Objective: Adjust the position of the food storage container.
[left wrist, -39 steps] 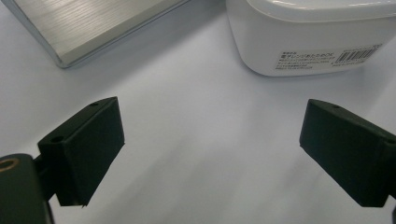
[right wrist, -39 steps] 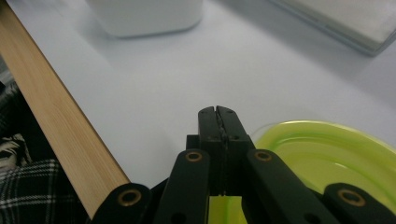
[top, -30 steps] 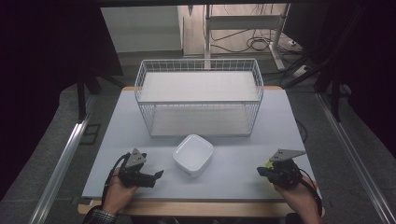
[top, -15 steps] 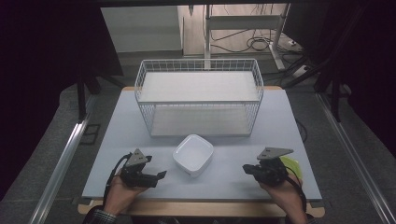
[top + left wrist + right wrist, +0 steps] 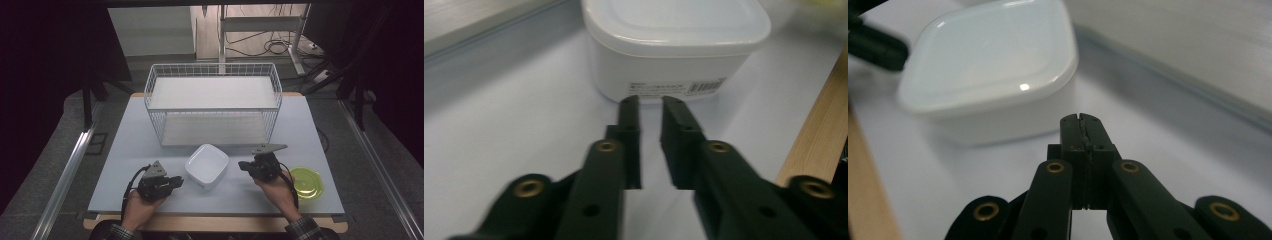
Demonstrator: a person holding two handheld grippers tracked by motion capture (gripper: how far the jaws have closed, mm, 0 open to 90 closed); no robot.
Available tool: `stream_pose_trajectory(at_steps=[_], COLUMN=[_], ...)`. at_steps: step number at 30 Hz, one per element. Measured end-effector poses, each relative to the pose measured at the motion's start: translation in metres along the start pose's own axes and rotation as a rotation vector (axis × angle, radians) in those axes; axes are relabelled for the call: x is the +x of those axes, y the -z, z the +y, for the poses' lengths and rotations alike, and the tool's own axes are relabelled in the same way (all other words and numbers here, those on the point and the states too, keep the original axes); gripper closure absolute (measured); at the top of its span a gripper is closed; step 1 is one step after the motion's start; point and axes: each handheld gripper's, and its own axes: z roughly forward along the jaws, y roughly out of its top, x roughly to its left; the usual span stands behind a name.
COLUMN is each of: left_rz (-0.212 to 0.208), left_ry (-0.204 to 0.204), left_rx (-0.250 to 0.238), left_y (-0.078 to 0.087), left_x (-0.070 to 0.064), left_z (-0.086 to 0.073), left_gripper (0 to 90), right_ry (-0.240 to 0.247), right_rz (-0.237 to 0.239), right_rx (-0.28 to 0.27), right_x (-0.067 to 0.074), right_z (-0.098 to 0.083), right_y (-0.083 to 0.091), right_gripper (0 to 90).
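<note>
A white square plastic container [image 5: 206, 166] sits on the table's front middle, with a barcode label on its side [image 5: 674, 45]. My left gripper [image 5: 176, 182] lies just left of it, its tips [image 5: 651, 102] a short way from the labelled wall, jaws slightly open with nothing between them. My right gripper [image 5: 244, 166] is close on the container's right side. In the right gripper view its jaws [image 5: 1082, 120] are pressed together and empty, pointing at the container [image 5: 993, 70].
A translucent yellow-green lid [image 5: 306, 182] lies at the front right, behind my right hand. A white wire basket [image 5: 212, 102] stands behind the container at mid table. The wooden front edge [image 5: 819, 135] runs close to both hands.
My right gripper has moved left and a little forward toward the container, uncovering the yellow-green lid. The left gripper has barely shifted.
</note>
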Motion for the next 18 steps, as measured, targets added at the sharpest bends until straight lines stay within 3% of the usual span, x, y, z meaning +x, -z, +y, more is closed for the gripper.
stream_pose_trajectory(at_steps=[6, 9, 13, 16, 18], left_rz=[-0.008, 0.010, 0.020, 0.030, 0.032], left_ry=[0.002, 0.022, 0.031, 0.047, 0.065], left_rx=[0.033, 0.041, 0.049, 0.048, 0.043], left_y=[-0.013, -0.018, -0.022, -0.023, -0.023], left_x=[-0.005, -0.004, -0.002, 0.001, 0.005], left_z=[0.006, 0.009, 0.010, 0.011, 0.011], left_gripper=[88.9, 88.8, 88.8, 89.0, 89.2], right_ry=[-0.020, -0.007, -0.003, 0.002, -0.013], right_rz=[-0.004, 0.027, 0.055, 0.052, 0.081], right_rx=[0.008, 0.016, 0.025, 0.041, 0.058], right_x=[-0.014, -0.016, -0.012, -0.009, -0.006], right_z=[0.013, 0.020, 0.020, 0.018, 0.011], right_y=[-0.031, -0.047, -0.050, -0.046, -0.039], right_gripper=[89.8, 89.7, 89.8, 89.8, 89.8])
